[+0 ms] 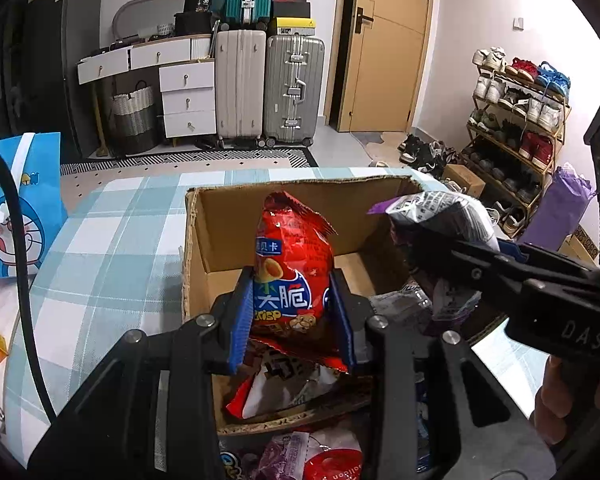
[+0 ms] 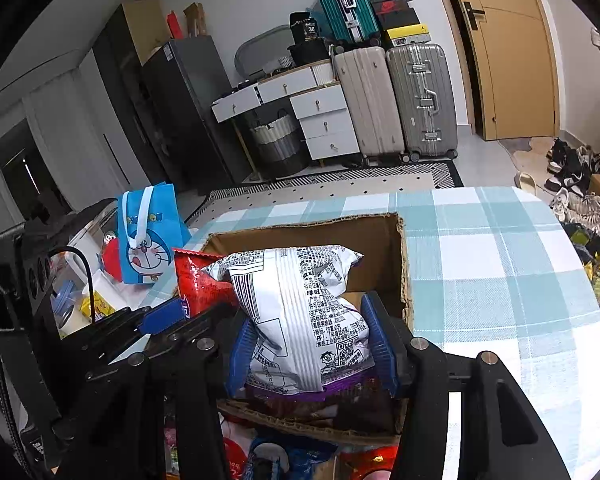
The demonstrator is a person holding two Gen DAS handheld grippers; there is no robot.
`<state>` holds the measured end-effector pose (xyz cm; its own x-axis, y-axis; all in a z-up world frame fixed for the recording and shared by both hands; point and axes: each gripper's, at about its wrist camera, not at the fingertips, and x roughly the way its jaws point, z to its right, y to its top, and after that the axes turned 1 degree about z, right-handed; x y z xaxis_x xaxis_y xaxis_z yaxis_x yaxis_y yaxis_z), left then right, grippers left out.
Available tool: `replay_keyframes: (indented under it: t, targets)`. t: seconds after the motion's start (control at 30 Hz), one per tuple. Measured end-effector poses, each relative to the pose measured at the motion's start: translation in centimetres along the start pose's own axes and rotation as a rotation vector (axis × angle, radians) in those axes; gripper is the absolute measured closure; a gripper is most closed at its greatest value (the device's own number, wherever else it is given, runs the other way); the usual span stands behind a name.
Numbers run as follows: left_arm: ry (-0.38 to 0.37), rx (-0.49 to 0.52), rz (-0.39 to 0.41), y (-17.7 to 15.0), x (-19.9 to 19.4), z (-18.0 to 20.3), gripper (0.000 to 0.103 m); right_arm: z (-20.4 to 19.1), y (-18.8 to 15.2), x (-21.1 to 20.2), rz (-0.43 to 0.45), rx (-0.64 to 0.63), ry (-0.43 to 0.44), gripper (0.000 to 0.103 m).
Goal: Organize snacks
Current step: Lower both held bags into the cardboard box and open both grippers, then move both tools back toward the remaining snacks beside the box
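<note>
My left gripper [image 1: 292,320] is shut on a red snack bag [image 1: 292,268] and holds it upright over the open cardboard box [image 1: 220,220]. My right gripper [image 2: 312,344] is shut on a white and purple snack bag [image 2: 300,304], also over the box [image 2: 384,240]. In the left wrist view the right gripper [image 1: 460,256] and its bag [image 1: 440,212] come in from the right. In the right wrist view the red bag [image 2: 196,276] shows at the left. Another red packet [image 1: 260,392] lies inside the box.
The box stands on a blue and white checked tablecloth [image 2: 500,272]. A blue cartoon bag [image 1: 24,208] stands at the table's left. More snack packets [image 1: 320,456] lie in front of the box. Suitcases [image 1: 268,88], drawers and a shoe rack [image 1: 516,120] stand behind.
</note>
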<state>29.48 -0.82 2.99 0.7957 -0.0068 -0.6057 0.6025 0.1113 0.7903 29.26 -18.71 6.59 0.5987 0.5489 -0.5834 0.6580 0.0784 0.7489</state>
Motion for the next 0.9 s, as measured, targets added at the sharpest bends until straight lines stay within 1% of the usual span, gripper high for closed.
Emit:
replay_keyframes:
  t: [0.13,0.17,0.23,0.27,0.3,0.33,0.37,0.4,0.43,0.47,0.5,0.53,0.57,0.67,0.7,0.73,0.8,0.9]
  targets:
    - [0.004,-0.008,-0.007,0.0,0.1,-0.4,0.070,0.1,-0.1,0.0,-0.006,0.007,0.015,0.049]
    - [-0.001,-0.012,-0.007,0.1,-0.1,-0.5,0.067,0.1,-0.1,-0.1,-0.004,0.003,0.016,0.048]
    - [-0.018,-0.015,0.003,0.1,-0.7,-0.7,0.052,0.0,-0.1,-0.7,0.012,0.001,0.012,0.048]
    - [-0.019,-0.014,0.008,0.1,-1.1,-0.6,0.033,0.1,0.0,-1.1,0.022,-0.001,0.017,0.048]
    - [-0.019,-0.013,0.017,0.1,-1.7,-0.7,0.023,0.1,0.1,-1.6,0.030,-0.002,0.015,0.047]
    - [-0.036,-0.007,0.031,-0.1,-2.2,-0.7,0.023,0.2,0.1,-2.0,0.037,-0.002,0.009,0.046]
    - [-0.025,-0.002,0.036,-0.3,-2.7,-0.7,0.021,0.3,0.1,-2.6,0.046,-0.001,0.004,0.045]
    - [-0.013,0.002,0.037,-0.4,-3.3,-0.7,0.020,0.5,0.0,-2.9,0.050,-0.001,0.003,0.041]
    - [-0.001,0.004,0.036,-0.6,-3.8,-0.7,0.020,0.7,-0.2,-3.5,0.050,-0.004,-0.001,0.035]
    - [-0.002,0.000,0.036,-0.9,-4.3,-0.8,0.018,0.9,-0.3,-3.9,0.049,-0.005,-0.003,0.031]
    - [-0.011,-0.004,0.036,-1.1,-4.8,-0.8,0.014,1.0,-0.5,-4.3,0.048,-0.005,-0.003,0.023]
    - [-0.021,-0.009,0.037,-1.3,-5.3,-0.8,0.010,1.3,-0.9,-5.0,0.050,-0.002,-0.004,0.019]
    - [-0.020,-0.015,0.040,-1.7,-5.9,-0.9,0.000,1.6,-1.2,-5.5,0.056,0.005,-0.008,0.017]
    - [-0.006,-0.023,0.049,-2.7,-7.5,-1.3,0.001,2.0,-2.4,-7.0,0.054,0.005,-0.010,0.008]
    - [-0.006,-0.028,0.046,-3.2,-8.0,-1.6,0.001,2.1,-2.8,-7.6,0.058,-0.001,-0.020,0.002]
    - [-0.005,-0.033,0.043,-3.6,-8.4,-1.7,0.001,2.1,-3.2,-8.0,0.063,-0.004,-0.026,0.001]
    - [0.001,-0.033,0.038,-4.4,-9.3,-1.9,0.001,2.2,-4.0,-8.9,0.073,-0.010,-0.028,0.001]
    - [0.010,-0.020,0.035,-5.6,-10.7,-1.7,0.001,1.9,-5.3,-9.6,0.056,-0.037,-0.025,0.001]
